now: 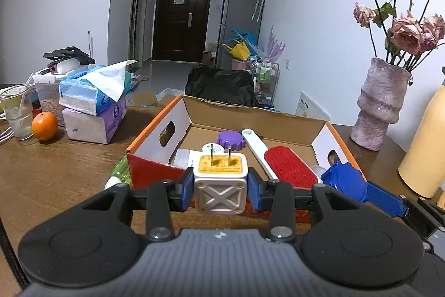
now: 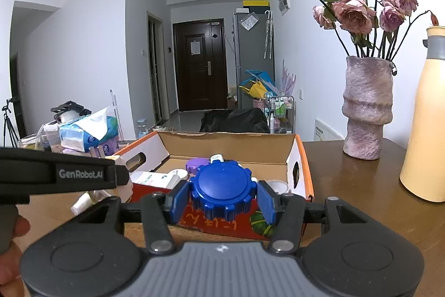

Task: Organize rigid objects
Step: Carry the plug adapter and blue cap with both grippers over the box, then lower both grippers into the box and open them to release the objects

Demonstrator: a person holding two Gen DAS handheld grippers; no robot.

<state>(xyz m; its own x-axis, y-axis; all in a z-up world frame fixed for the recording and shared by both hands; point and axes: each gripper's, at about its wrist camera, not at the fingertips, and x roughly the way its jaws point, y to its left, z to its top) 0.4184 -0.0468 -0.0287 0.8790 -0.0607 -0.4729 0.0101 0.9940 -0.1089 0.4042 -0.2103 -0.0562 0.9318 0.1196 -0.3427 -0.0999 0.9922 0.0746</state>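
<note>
Since both loads look bound for the box [image 1: 155,130], each is carried just short of its near wall. The left tongs [image 1: 220,187] clamp a plug [image 1: 220,180], prongs pointing to twelve o'clock, square between the pads. At three o'clock, the right tongs [image 2: 222,196] pinch a blue cap [image 2: 222,187] by its ribbed rim, above the tabletop [image 2: 361,185].

black gripper arm [image 2: 55,174]: white lettering "GenRobot.AI" on its side
red front of the orange-edged cardboard box [image 2: 217,221]: yellow handwritten-style characters, unreadable
white-and-yellow cube plug adapter [image 1: 220,187]: small print on yellow face, too small to read
paper notice on dark door [image 2: 195,48]: illegible
</note>
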